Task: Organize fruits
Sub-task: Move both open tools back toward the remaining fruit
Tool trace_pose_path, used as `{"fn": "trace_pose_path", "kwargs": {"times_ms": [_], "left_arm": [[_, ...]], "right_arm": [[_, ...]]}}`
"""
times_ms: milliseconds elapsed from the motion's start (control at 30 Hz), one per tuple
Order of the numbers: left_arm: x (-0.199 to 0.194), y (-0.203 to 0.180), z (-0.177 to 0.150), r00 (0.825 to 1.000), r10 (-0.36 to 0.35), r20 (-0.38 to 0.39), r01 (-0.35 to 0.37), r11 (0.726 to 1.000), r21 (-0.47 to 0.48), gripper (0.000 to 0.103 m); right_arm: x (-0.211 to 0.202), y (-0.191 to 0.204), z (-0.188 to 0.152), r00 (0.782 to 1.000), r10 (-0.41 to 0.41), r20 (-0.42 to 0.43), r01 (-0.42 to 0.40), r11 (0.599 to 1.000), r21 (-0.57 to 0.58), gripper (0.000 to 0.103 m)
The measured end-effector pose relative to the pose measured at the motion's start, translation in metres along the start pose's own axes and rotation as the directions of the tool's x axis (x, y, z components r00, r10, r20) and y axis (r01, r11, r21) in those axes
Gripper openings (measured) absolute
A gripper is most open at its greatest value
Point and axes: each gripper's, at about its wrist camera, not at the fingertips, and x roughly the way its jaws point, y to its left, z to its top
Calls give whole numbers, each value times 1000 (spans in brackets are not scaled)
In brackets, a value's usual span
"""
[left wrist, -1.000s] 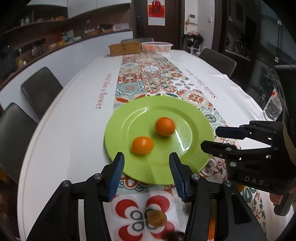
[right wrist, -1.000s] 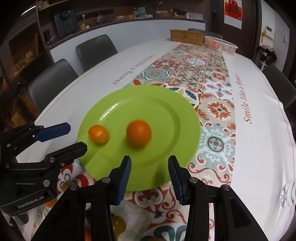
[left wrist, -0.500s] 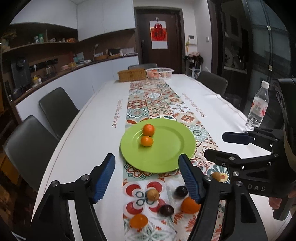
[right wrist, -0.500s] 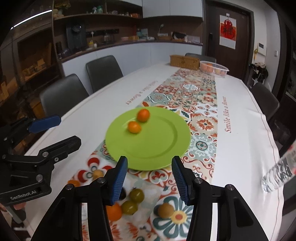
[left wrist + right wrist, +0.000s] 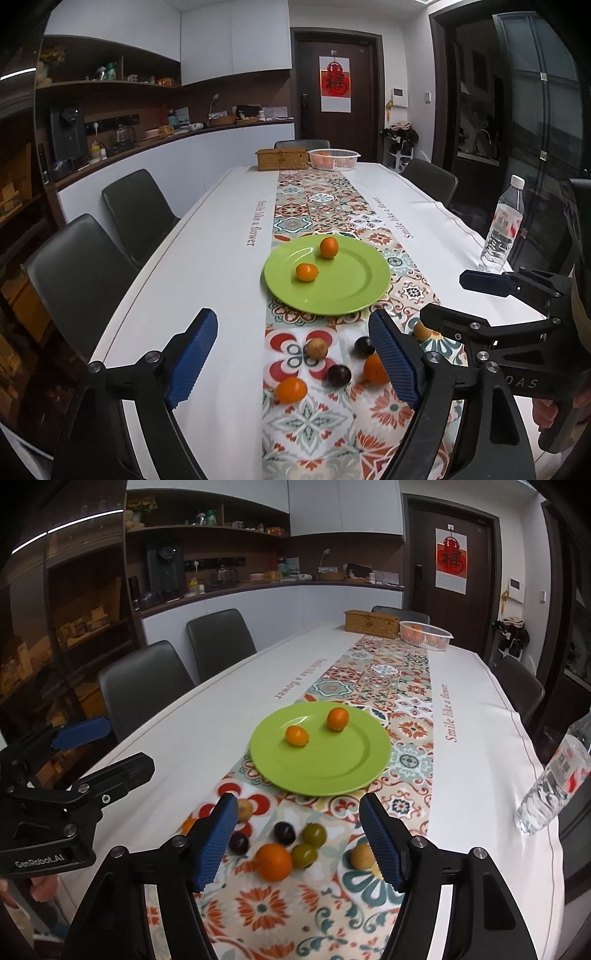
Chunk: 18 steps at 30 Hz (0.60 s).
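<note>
Tongs: my left gripper and right gripper are both spread and empty, their jaws having just been opening.
Fruit: two oranges on the green plate; the rest is loose nearby.
Risk: I judge a nudge rolls round fruit off the table.

Left gripper: jaws wide apart, just been opening, nothing between them. Green plate on patterned runner carries two oranges. Loose fruit lies nearer. Right gripper at right, water bottle beyond.
</note>
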Motion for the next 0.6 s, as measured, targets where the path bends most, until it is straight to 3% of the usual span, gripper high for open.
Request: {"fn": "trace_pose_path", "kwargs": {"times_ms": [367,600], "left_arm": [[-9,4,-34,1000,20,10,-20,1000,2,86],[-5,6,-50,1000,28,14,-29,1000,12,86]], "right_arm": [[-1,19,-30,1000,5,-13,-5,1000,-7,69],[4,32,-44,999,-37,-18,36,998,-53,69]]}}
